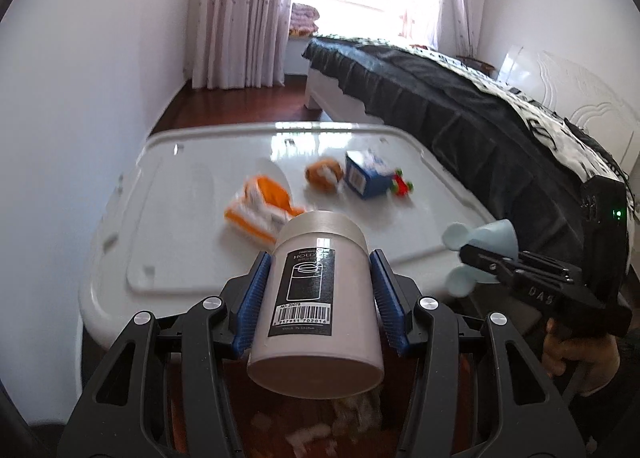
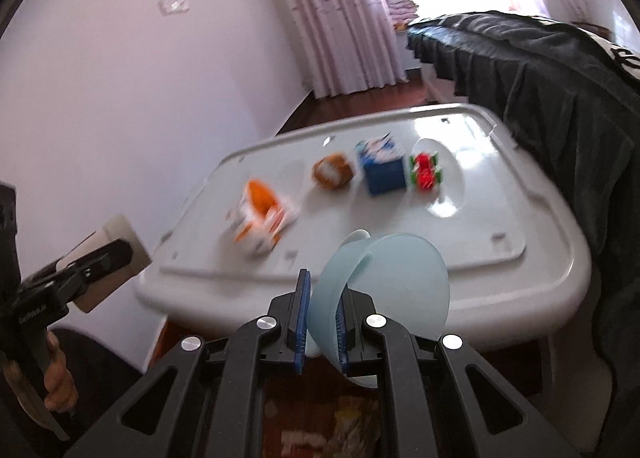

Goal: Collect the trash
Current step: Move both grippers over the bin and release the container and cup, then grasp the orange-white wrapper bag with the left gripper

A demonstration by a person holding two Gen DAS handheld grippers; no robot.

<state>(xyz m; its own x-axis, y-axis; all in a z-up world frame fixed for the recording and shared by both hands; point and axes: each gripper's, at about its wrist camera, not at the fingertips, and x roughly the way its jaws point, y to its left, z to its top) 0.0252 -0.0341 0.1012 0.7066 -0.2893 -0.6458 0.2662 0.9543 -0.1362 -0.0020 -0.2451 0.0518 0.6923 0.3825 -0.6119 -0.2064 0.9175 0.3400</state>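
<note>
Left wrist: cup (image 1: pixel 320 298) clamped in left gripper (image 1: pixel 320 294)

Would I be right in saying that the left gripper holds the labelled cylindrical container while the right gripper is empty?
Not quite: the right gripper is shut on a pale blue funnel, as the right wrist view shows. The left gripper does hold the labelled cylindrical container.

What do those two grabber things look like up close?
Each gripper is black plastic with cut-out holes, round silver bolts and two ribbed blue pads. The left gripper and the right gripper match. Seen from the side, the right one has a pistol-style handle, pale raised letters and a small green light behind it.
</note>
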